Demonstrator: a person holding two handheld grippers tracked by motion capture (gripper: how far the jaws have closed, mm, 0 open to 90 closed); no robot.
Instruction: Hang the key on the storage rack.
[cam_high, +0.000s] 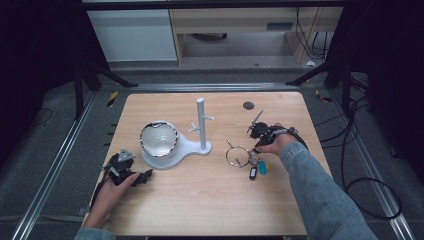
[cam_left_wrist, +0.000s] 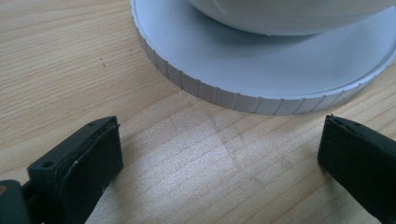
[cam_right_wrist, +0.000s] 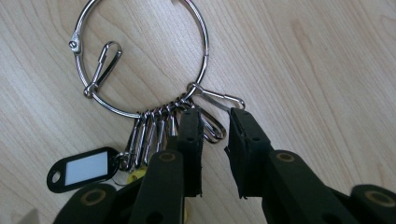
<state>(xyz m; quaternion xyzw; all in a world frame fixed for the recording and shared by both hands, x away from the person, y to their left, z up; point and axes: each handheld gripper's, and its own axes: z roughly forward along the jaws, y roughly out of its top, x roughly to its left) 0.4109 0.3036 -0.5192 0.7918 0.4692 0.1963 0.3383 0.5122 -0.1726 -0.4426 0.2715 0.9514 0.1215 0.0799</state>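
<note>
Keys on a big metal key ring lie flat on the wooden table, just to the right of the white stand with its pegs. The ring has many small clips and some tags, a black one among them.

Your right gripper is down over the bunch of clips. Its jaws are a little way apart, with one clip sitting in the gap between them. They do not look shut on it yet, so you are at the grabbing step.

Your left gripper rests low on the table near the white round base that has a bowl on it. Its jaws are wide open and hold nothing.

Next, I think you should squeeze the right jaws shut on the clip or on the ring wire itself. The wire is thin and smooth, so it may slip; pinch it firmly. Then lift slowly, because the tags will swing. If the ring is meant for a peg on the stand, you will need the open loop facing the peg.
</note>
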